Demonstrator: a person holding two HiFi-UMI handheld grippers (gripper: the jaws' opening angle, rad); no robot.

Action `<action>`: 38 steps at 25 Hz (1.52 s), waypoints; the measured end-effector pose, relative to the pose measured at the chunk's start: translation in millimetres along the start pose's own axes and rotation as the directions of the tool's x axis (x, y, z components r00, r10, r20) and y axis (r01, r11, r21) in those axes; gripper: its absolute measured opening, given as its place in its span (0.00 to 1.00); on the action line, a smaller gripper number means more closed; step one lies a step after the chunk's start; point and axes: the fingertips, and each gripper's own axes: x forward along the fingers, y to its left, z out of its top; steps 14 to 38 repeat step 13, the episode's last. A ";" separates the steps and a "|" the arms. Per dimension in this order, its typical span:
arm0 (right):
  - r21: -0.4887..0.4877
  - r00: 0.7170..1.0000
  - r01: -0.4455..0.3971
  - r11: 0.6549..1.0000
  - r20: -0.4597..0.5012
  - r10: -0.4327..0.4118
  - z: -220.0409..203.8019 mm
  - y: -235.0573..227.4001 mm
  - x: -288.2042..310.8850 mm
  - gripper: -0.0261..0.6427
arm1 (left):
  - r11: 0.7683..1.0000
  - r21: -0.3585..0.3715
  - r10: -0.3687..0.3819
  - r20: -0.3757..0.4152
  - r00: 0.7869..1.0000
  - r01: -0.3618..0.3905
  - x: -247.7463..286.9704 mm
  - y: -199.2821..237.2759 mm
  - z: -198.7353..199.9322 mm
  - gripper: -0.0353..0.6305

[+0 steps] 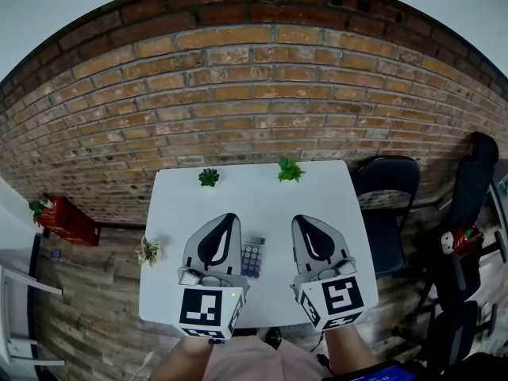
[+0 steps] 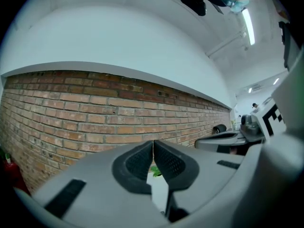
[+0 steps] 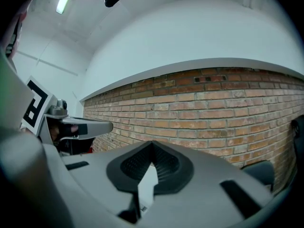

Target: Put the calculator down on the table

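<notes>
- Black-and-white marker cubes sit nearest the camera, one on the left hand-held gripper (image 1: pixel 230 217) and one on the right hand-held gripper (image 1: pixel 301 220). Both grippers are held side by side over the near half of the white table (image 1: pixel 246 193).
- In the left gripper view, the left hand-held gripper's ribbed black pads (image 2: pixel 140 161) meet at the tips. It is closed, with nothing between the jaws.
- In the right gripper view, the right hand-held gripper's tips also meet. It is closed and empty too.
- The calculator (image 1: pixel 252 257) lies flat on the table in the gap between the two grippers. It is just beside the left one and neither gripper holds it. Its keys face up.
- A small pale plant (image 1: pixel 148 251) stands at the table's left edge.
- Two small green plants stand near the far edge, one left of centre (image 1: pixel 209 177) and one right of centre (image 1: pixel 290 169).
- A black chair (image 1: pixel 389 187) stands just beside the table's right side, with more dark chairs further right.
- A red object (image 1: pixel 68 221) sits on the floor to the left, by the foot of the wall.
- A brick wall (image 1: pixel 238 94) runs behind the table.
</notes>
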 end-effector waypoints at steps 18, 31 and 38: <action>-0.005 1.000 -0.005 1.000 -0.009 0.005 -2.8 3.6 3.9 0.04 | 1.000 -0.010 -0.001 -0.017 1.000 0.001 0.5 3.5 -7.1 0.08; -0.005 1.000 -0.005 1.000 -0.009 0.005 -2.8 3.6 3.9 0.04 | 1.000 -0.010 -0.001 -0.017 1.000 0.001 0.5 3.5 -7.1 0.08; -0.005 1.000 -0.005 1.000 -0.009 0.005 -2.8 3.6 3.9 0.04 | 1.000 -0.010 -0.001 -0.017 1.000 0.001 0.5 3.5 -7.1 0.08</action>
